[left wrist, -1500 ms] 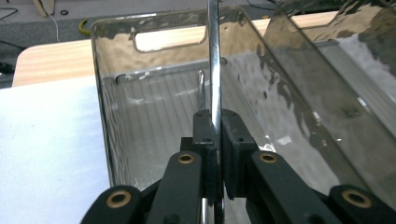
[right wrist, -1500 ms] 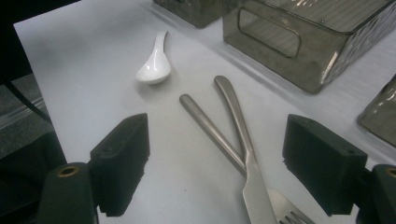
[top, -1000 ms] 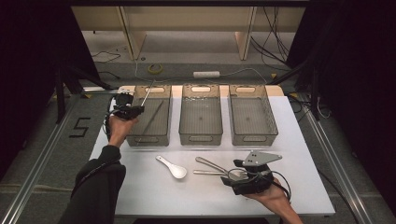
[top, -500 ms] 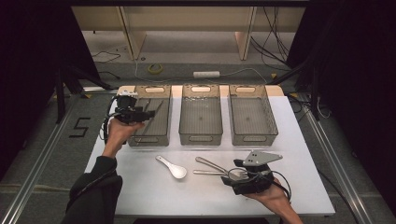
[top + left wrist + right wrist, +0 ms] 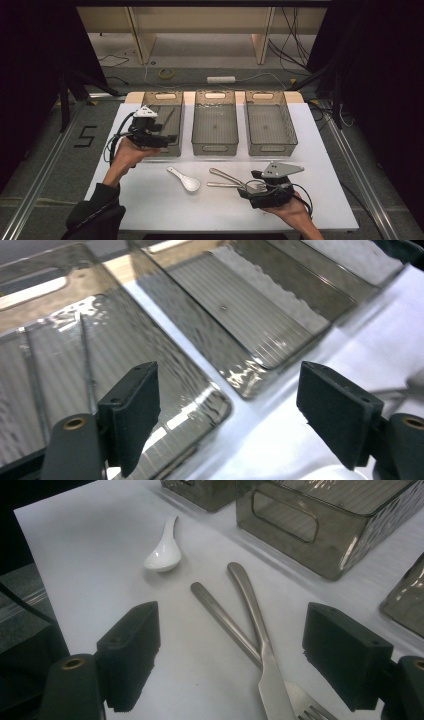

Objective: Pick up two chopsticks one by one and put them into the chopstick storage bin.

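My left gripper (image 5: 162, 139) hovers over the front part of the left smoky bin (image 5: 161, 96). Its jaws have just been opening and nothing is between them (image 5: 227, 385). Two thin sticks (image 5: 87, 365) lie on that bin's floor. My right gripper (image 5: 248, 184) rests low near the table's front, open (image 5: 232, 625), with its pads on either side of a crossed metal knife (image 5: 250, 610) and fork (image 5: 215, 607). A white ceramic spoon (image 5: 185, 179) lies left of them (image 5: 162, 552).
Two more smoky bins stand in the back row, the middle (image 5: 215, 146) and the right (image 5: 272, 146), with bare ribbed floors. The white table (image 5: 150, 205) has free room at its front left. Cables trail from both grippers.
The left hand moved from the left bin's far corner toward its front. The thin stick it held upright has left its jaws, which now stand wide. The right hand stayed put.
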Action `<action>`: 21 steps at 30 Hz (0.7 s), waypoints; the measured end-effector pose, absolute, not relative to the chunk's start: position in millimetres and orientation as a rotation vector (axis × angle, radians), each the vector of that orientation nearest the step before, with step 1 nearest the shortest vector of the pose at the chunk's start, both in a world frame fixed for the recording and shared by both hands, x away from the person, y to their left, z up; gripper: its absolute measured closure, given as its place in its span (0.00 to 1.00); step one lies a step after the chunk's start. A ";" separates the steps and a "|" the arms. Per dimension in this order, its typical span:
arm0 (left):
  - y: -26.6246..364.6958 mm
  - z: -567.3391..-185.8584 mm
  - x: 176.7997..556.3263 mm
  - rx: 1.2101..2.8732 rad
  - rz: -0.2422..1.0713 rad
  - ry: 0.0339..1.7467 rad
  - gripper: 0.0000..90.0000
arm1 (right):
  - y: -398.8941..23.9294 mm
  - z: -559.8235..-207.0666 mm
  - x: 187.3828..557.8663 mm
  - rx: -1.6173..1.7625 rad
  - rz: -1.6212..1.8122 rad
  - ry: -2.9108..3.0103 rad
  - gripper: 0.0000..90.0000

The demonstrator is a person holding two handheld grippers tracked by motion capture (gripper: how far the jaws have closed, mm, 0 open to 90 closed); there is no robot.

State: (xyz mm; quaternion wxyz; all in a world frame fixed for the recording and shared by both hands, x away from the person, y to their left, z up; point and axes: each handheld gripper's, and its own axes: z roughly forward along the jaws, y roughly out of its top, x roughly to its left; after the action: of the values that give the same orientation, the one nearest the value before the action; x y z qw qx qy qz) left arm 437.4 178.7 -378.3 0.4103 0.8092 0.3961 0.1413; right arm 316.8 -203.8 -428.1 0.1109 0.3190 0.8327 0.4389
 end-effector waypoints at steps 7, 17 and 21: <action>167.5 -383.1 427.2 2.077 0.333 0.949 0.23 | -205.8 -427.5 316.6 0.948 1.301 2.429 0.26; 158.1 -387.6 418.4 2.101 0.307 0.922 0.22 | -207.8 -427.9 317.3 0.962 1.314 2.419 0.26; 152.8 -393.0 415.1 2.122 0.292 0.914 0.21 | -209.6 -428.3 318.0 0.973 1.326 2.409 0.26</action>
State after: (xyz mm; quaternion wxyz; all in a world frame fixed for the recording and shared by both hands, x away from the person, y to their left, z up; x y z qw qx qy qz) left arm 415.1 152.8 -393.0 0.3952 0.8371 0.3603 0.1151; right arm 318.0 -209.6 -428.3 0.1119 0.3314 0.8207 0.4518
